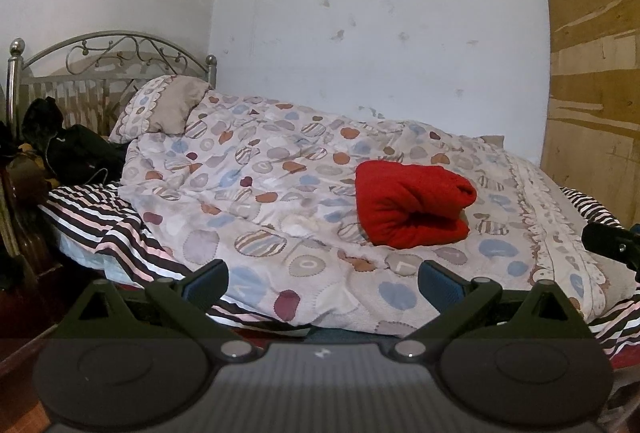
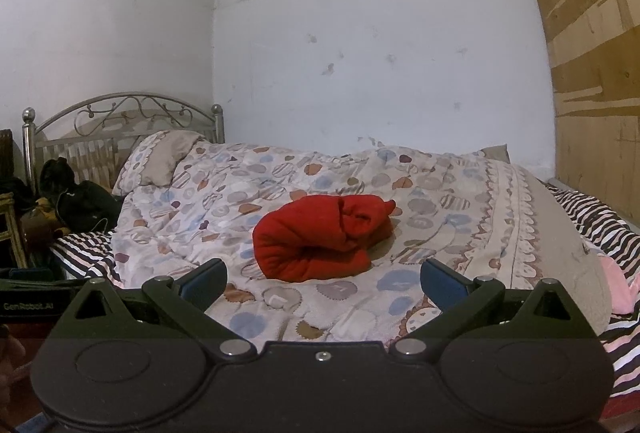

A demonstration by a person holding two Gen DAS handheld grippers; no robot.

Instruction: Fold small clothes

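Red garment (image 2: 320, 239) lies bundled mid-bed on the patterned duvet (image 2: 400, 173), apparently already folded. Your left gripper (image 1: 322, 283) and right gripper (image 2: 322, 283) both gape wide, empty, short of it.

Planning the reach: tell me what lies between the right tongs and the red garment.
Only patterned quilt lies between the open right tongs and the folded red garment; the right wrist view shows nothing else there.

Open quilt (image 2: 280, 313) lies all around the red garment (image 2: 320, 237); nothing blocks either tool.
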